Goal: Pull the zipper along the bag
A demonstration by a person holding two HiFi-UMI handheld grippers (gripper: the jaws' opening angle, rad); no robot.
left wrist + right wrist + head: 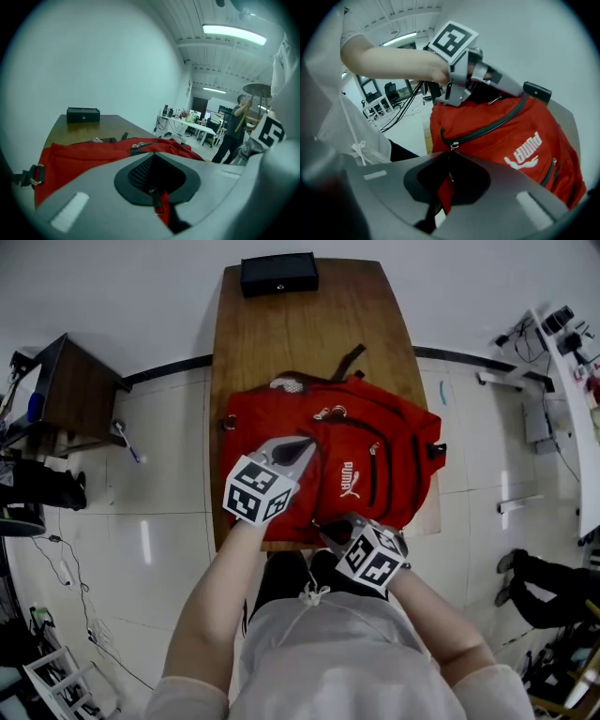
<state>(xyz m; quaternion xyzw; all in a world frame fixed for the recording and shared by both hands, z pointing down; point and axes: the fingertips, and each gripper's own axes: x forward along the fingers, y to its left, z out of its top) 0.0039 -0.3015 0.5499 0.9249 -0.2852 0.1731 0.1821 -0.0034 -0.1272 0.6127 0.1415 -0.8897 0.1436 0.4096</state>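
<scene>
A red backpack [361, 456] with a white logo lies flat on the wooden table [309, 334]. A dark zipper track [487, 127] curves across it and ends at a metal slider [451, 146] near the table's front edge. My right gripper [330, 526] is at that edge, shut on the slider's red pull tab [445, 190]. My left gripper [298, 448] rests on the bag's left-middle, at the far end of the same track. It is shut on a small metal piece with a red tab [161, 206]. Bag fabric [89, 157] spreads beyond its jaws.
A black box [278, 274] sits at the table's far end. A dark side table [75, 390] stands on the floor to the left, and equipment racks [562, 362] stand to the right. A person [236, 126] stands by desks in the background.
</scene>
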